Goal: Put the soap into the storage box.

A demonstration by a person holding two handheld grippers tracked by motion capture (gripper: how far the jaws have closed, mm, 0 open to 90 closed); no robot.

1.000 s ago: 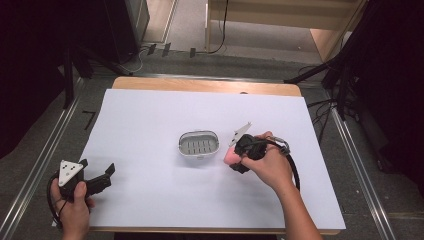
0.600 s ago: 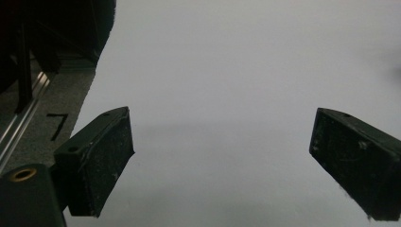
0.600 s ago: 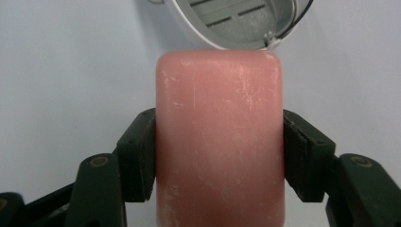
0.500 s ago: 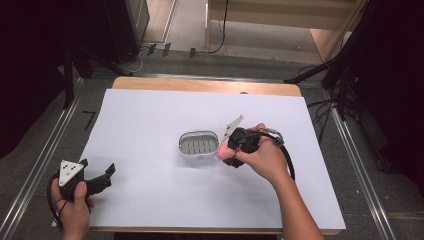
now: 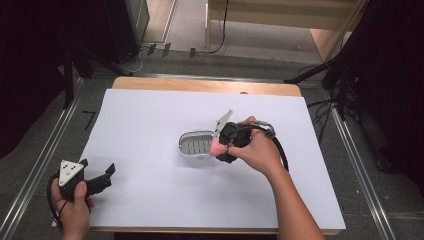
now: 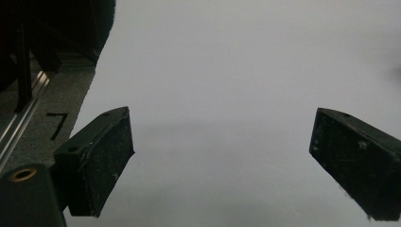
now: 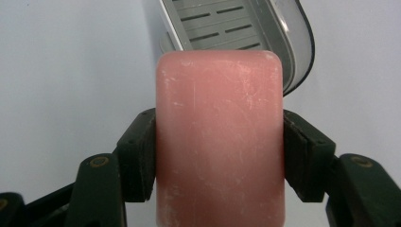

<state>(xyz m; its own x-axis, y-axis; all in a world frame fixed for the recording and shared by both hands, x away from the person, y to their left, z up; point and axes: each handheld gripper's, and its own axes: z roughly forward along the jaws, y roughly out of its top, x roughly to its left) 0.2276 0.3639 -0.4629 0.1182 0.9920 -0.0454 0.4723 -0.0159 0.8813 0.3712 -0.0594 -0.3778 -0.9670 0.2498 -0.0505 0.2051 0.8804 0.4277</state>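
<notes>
clamping 1 pink soap bar (image 7: 220, 142) between its 2 black jaws, the right gripper (image 5: 226, 146) sits near the middle of the white table (image 5: 150, 115), held in the person's right hand (image 5: 257, 152). in the right gripper view the jaws press the bar's 2 long sides and the bar stands up between them, its surface scuffed with pale scratches. just past the bar lies 1 oval soap dish (image 5: 197, 143), clear-rimmed with a grey slotted insert; in the high view the bar is at the dish's right edge, though i cannot tell whether it touches the rim. 1 grey three-cornered plate tops this gripper and a black cable loops from it around the wrist.

the left gripper (image 5: 97, 176) is well apart, at the table's near left corner in the left hand (image 5: 75, 210). its 2 jaws are spread wide with nothing between them, bare white surface showing in the gap. a black "7" mark (image 6: 57, 125) is on the grey floor beside the table's left edge.
</notes>
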